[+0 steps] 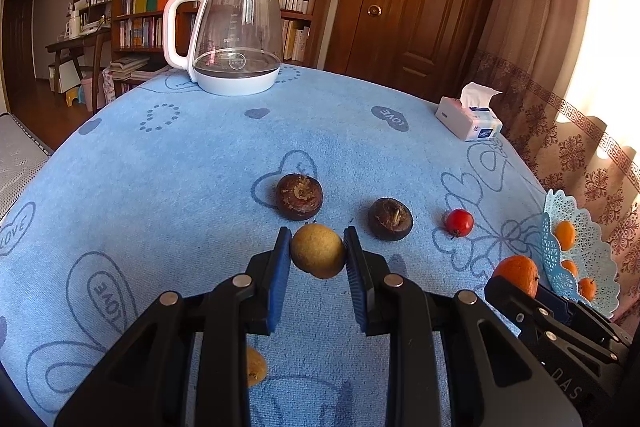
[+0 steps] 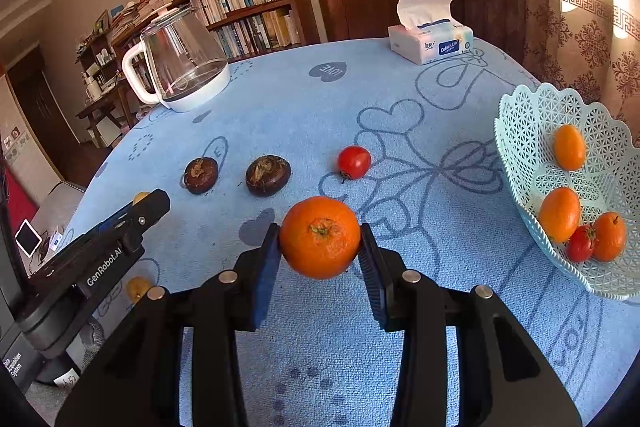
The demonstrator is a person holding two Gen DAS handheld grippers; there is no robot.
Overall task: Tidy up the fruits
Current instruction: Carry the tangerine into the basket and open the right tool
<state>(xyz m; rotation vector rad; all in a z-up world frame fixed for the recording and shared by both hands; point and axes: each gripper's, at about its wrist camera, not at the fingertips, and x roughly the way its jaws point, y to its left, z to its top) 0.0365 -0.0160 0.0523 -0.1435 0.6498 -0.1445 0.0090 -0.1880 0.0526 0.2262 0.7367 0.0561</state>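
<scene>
A glass kettle [image 1: 226, 39] with a white handle and base was seen at the far left of the blue tablecloth [image 1: 160, 167]. Nearer, a yellow-brown round fruit [image 1: 318, 256], possibly a longan, was held clear of the cloth, pinched between the blue pads of the left gripper [image 1: 317, 255]. A second such fruit [image 1: 254, 367] was partly hidden below the left finger. Just beyond the pinched fruit, two dark water chestnuts [image 1: 299, 196] [image 1: 390, 219] were laid side by side on the cloth, a little apart. Further right, a small red tomato-like fruit [image 1: 459, 223] was placed alone on the cloth.

In the right wrist view, a mandarin [image 2: 320, 237] with its green calyx turned toward the camera was gripped between the pads of the right gripper [image 2: 320, 247], above the cloth. A tissue box [image 2: 430, 41] was set at the far edge of the table. At the far right, a pale blue lattice basket [image 2: 520, 163] was seen, well apart from the mandarin; three small orange fruits [image 2: 569, 147] [image 2: 559, 214] [image 2: 609, 236] and one red fruit [image 2: 580, 244] were contained in it.
</scene>
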